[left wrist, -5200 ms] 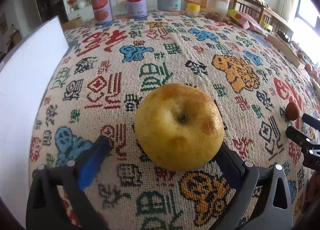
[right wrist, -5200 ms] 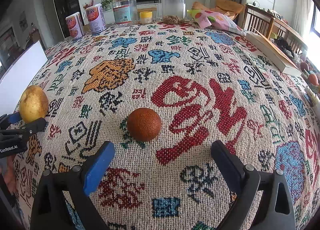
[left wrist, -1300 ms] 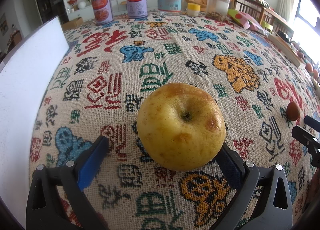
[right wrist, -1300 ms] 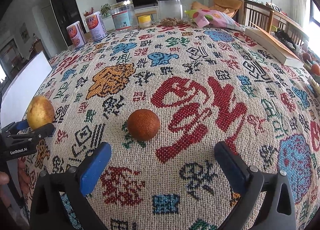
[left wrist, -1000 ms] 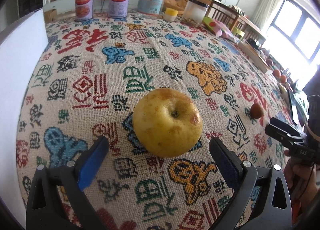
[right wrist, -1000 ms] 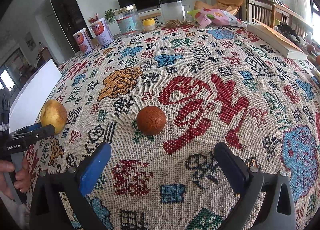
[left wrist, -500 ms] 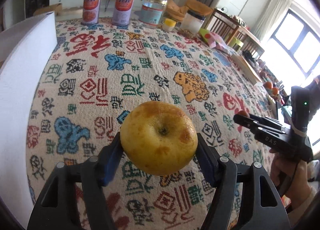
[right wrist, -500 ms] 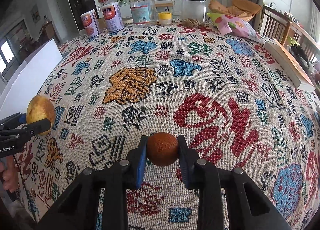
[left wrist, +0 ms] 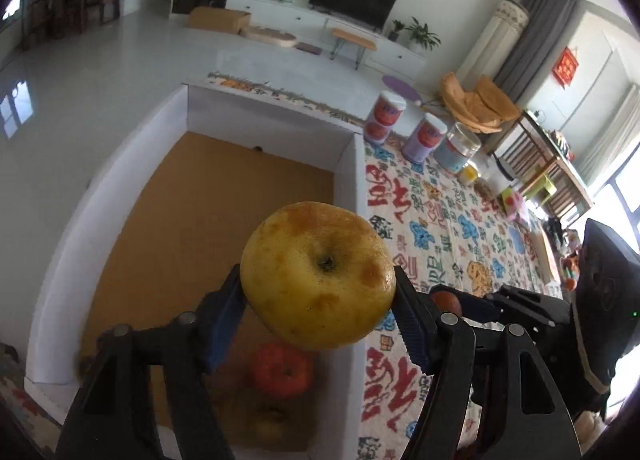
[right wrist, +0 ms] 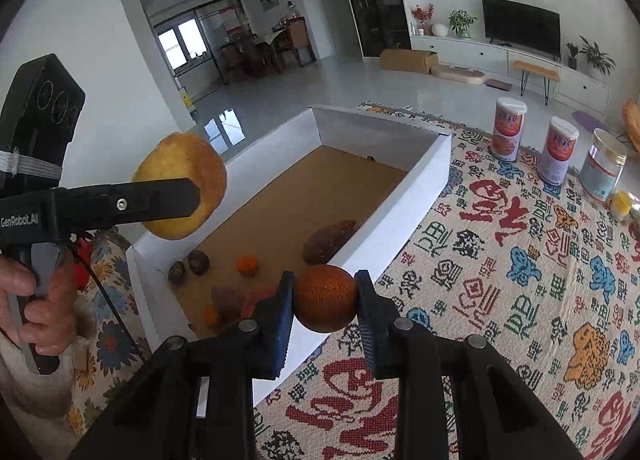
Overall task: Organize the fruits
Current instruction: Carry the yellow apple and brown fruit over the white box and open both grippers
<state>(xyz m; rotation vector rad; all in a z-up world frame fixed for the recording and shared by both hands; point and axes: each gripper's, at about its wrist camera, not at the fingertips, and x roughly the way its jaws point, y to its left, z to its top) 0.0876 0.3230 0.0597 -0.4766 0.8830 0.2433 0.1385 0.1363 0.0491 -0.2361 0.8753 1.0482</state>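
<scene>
My left gripper [left wrist: 318, 300] is shut on a large yellow apple [left wrist: 318, 274], held in the air above the white box [left wrist: 352, 163] with a brown floor. The same apple [right wrist: 180, 183] shows in the right wrist view, clamped in the left gripper [right wrist: 192, 189] over the box's near corner. My right gripper [right wrist: 325, 306] is shut on a small round brown-orange fruit [right wrist: 326, 298], lifted above the box's long wall [right wrist: 400, 219]. In the left wrist view that fruit [left wrist: 446, 300] peeks out beside the apple.
The box holds a red apple [left wrist: 282, 370], a yellowish fruit [left wrist: 268, 426], small oranges [right wrist: 247, 264], dark round fruits [right wrist: 198, 262] and brown tubers [right wrist: 330, 242]. Two cans [right wrist: 508, 129] and a jar [right wrist: 604, 169] stand at the far edge of the patterned cloth [right wrist: 520, 280].
Both grippers closed on their fruits, lifted them off the cloth and swung left and up; the apple now hangs over the box, the small fruit above its wall.
</scene>
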